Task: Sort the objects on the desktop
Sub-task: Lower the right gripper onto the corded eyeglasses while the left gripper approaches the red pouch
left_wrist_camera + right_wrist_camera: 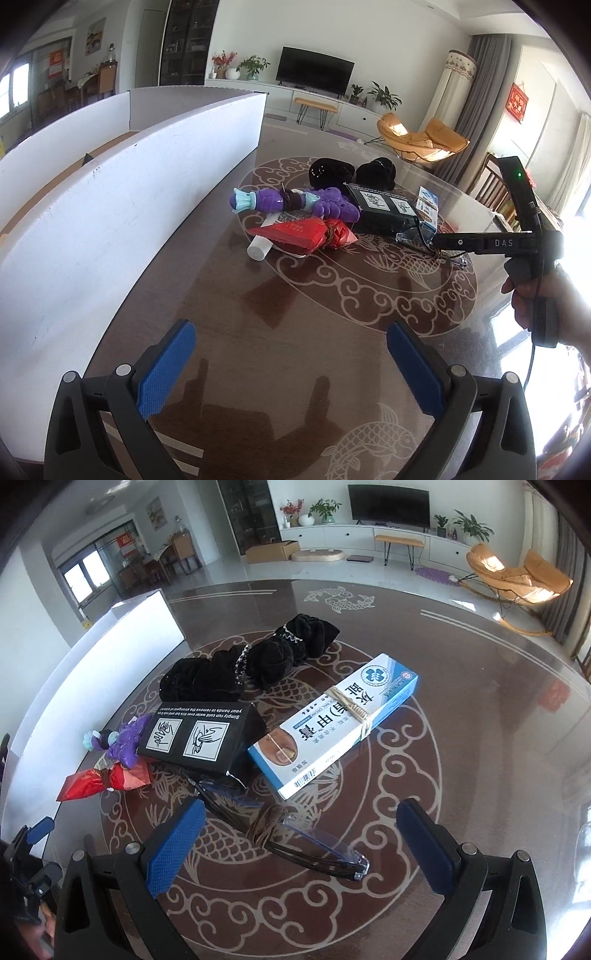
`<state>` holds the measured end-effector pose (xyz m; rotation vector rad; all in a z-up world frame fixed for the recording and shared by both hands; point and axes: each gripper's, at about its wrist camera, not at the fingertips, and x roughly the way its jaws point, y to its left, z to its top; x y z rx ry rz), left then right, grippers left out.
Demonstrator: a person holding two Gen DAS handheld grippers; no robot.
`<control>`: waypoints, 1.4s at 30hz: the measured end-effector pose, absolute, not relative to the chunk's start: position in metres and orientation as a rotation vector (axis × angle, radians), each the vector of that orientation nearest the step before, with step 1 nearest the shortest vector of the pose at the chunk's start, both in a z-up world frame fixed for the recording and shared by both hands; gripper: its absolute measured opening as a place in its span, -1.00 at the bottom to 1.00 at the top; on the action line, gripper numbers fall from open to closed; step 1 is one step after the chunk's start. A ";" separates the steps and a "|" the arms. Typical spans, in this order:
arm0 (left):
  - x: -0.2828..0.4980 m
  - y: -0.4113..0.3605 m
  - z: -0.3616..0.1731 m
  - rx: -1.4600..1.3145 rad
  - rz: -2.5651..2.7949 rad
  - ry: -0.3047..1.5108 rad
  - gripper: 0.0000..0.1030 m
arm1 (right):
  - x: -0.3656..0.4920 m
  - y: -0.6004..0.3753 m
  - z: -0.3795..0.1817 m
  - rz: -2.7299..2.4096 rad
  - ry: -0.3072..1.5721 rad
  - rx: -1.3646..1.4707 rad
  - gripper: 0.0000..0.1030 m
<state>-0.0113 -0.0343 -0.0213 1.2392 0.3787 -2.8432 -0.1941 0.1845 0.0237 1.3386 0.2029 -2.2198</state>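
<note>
A round dark counter (480, 709) with a pale cloud-and-fish pattern carries a cluster of objects near its centre. A long white box (110, 206) runs along the counter's left edge. In the cluster, from largest down: a bundle of black cloth (243, 664) on the far side; a blue and white carton (332, 731) tied with string, leaning against a black box (199, 738); a purple toy (295, 203) beside a red packet (303, 232), which lies over a white tube (258, 251); and folded glasses (295, 834) wrapped with brown cord, nearest the near edge. The right gripper (299, 842) hovers with its blue fingers (173, 849) spread wide, one on either side of the glasses. The left gripper (291, 365) hangs over bare counter at the near edge, its fingers also wide apart, holding nothing.
</note>
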 end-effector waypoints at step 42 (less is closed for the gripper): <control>-0.085 0.005 -0.038 1.711 -3.031 0.052 0.75 | -0.109 0.138 0.002 -1.971 0.599 1.283 1.00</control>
